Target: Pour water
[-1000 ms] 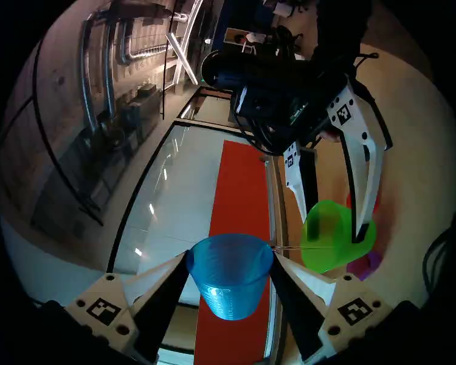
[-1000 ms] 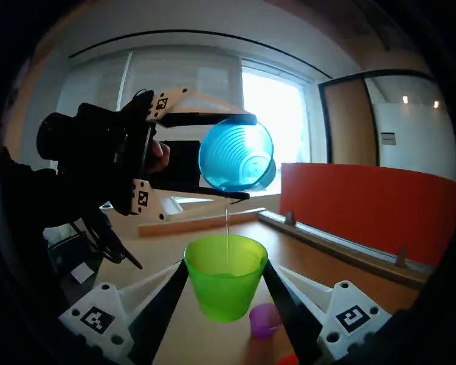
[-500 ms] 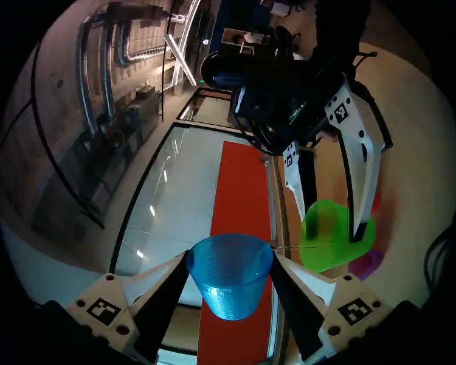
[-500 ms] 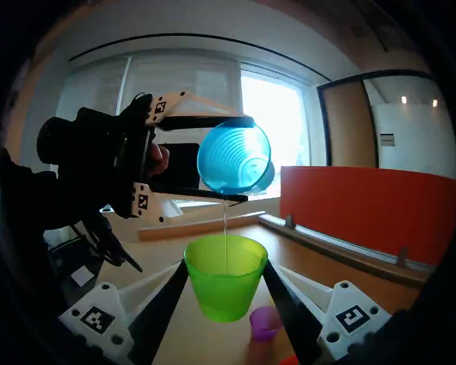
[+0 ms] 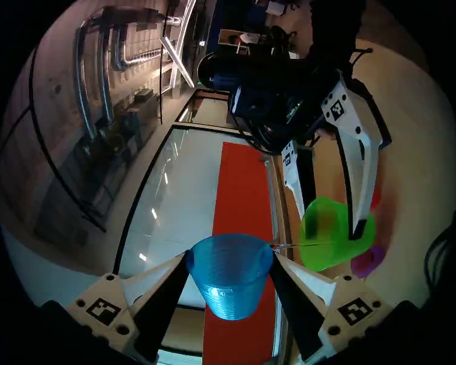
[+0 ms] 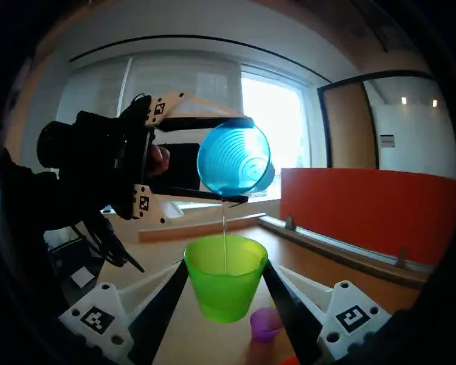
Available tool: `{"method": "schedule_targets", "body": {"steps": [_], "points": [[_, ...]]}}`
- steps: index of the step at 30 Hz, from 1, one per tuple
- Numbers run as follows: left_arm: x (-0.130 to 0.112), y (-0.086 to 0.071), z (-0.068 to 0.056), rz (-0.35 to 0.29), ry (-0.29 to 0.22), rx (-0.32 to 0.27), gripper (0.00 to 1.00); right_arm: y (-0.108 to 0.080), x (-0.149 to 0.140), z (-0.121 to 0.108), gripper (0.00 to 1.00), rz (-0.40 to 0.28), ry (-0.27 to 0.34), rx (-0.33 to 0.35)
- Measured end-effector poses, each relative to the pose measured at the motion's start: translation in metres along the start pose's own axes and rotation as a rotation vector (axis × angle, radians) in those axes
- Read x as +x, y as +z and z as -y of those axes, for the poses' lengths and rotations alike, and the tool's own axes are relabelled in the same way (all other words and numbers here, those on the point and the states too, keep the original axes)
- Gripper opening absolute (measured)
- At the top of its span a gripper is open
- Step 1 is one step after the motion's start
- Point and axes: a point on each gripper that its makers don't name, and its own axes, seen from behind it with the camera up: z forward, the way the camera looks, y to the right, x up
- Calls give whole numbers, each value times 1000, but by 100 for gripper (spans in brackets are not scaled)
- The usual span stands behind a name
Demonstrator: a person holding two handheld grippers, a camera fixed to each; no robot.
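While clamped on ribbed blue cup (image 5: 230,277), left hand-held gripper (image 5: 229,258); right hand-held gripper (image 6: 224,265) likewise on green cup (image 6: 225,289).

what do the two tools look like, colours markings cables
Both the left tool and right tool have white finger frames lined with black inner pads, tapering to points. Each finger base carries a square black-and-white marker. Behind sits a bulky black body with loose black cables.

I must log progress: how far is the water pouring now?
Done: left claw holds the blue cup tilted above the green cup, which the right claw grips. In hand: a thin water stream falls into the green cup. To do: finish emptying, then right the blue cup; how much water remains I cannot tell.
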Motion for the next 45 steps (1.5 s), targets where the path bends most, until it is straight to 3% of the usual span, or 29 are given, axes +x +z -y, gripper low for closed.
{"method": "schedule_targets", "body": {"steps": [45], "points": [[5,0,6,-1,129,28,88,2,-3,-3,91,-5,0,-1]]}}
